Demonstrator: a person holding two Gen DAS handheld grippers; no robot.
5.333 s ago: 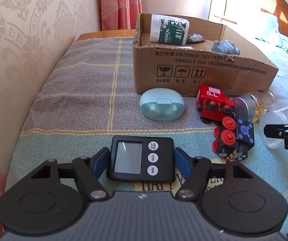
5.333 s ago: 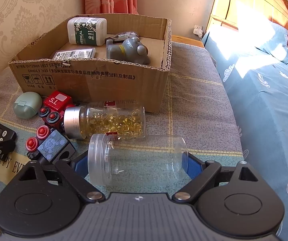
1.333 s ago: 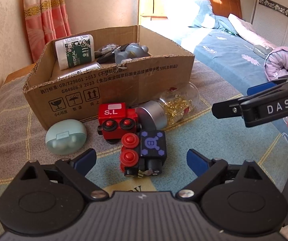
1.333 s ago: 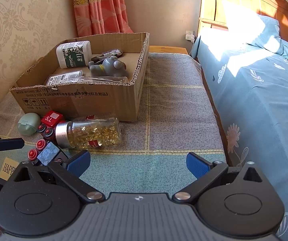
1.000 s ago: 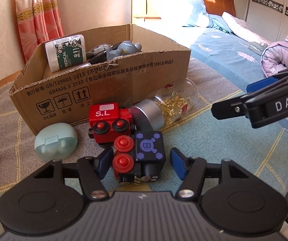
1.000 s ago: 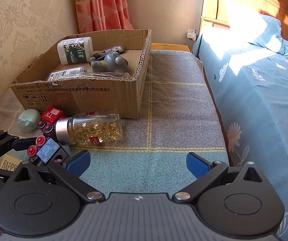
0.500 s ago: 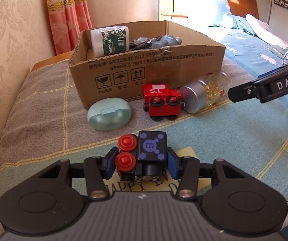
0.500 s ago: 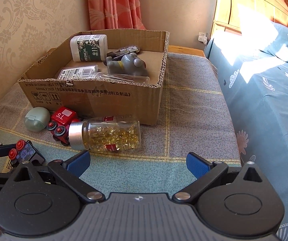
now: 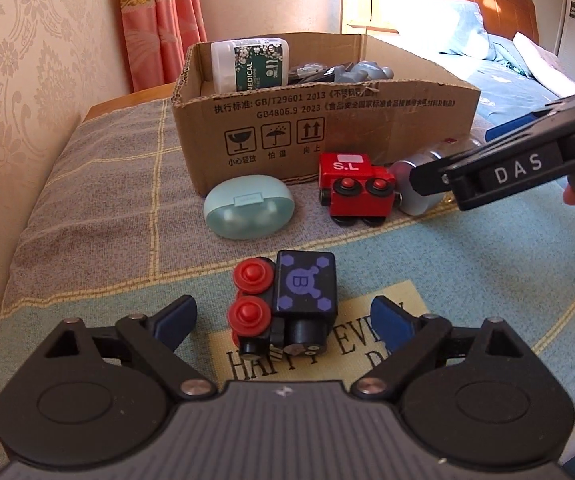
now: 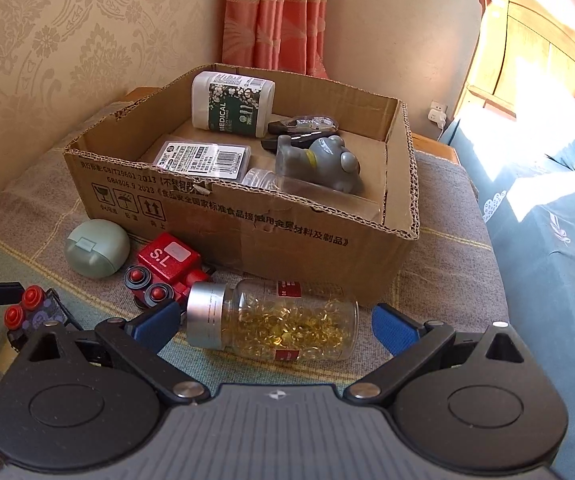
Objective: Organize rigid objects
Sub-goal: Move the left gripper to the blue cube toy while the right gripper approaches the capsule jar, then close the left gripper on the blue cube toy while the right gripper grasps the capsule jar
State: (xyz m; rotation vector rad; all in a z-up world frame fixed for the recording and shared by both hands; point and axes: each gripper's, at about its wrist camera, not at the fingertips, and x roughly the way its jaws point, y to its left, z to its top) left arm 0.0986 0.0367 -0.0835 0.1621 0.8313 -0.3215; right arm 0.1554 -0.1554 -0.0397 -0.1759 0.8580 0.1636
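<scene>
Our left gripper (image 9: 283, 316) has just been opening, and its blue pads now stand wide on either side of the black toy train car (image 9: 285, 304) at lower centre of the left view, neither pad touching it. The car rests on a printed cloth patch (image 9: 367, 344) with its red wheels turned to the left. We judge it could roll or tip if a pad clips it as we pull away, since it sits on soft bedding.

Our right gripper (image 10: 273, 326) is also spread wide, holding nothing, with the capsule bottle (image 10: 283, 324) lying on its side between the pads at lower centre of the right view. Neither pad presses on it yet. The bottle is round and smooth, so a grip across the glass could let it slip or roll toward the red toy train (image 10: 165, 272) that touches its silver cap. Closing off-centre would also nudge that train.

The cardboard box (image 10: 247, 228) fills the middle of the right view, open at the top. Inside we see a white and green medical bottle (image 10: 233, 104) at the back, a flat labelled plastic case (image 10: 205, 158) to the left, a grey toy animal (image 10: 323, 162), a dark object (image 10: 301, 130) behind it that we cannot identify, and a clear jar (image 10: 311, 194) lying against the front wall. Free space is tight, so dropping the bottle in could knock the jar.

A mint green case (image 10: 95, 254) waits outside the box, left of the red train.
</scene>
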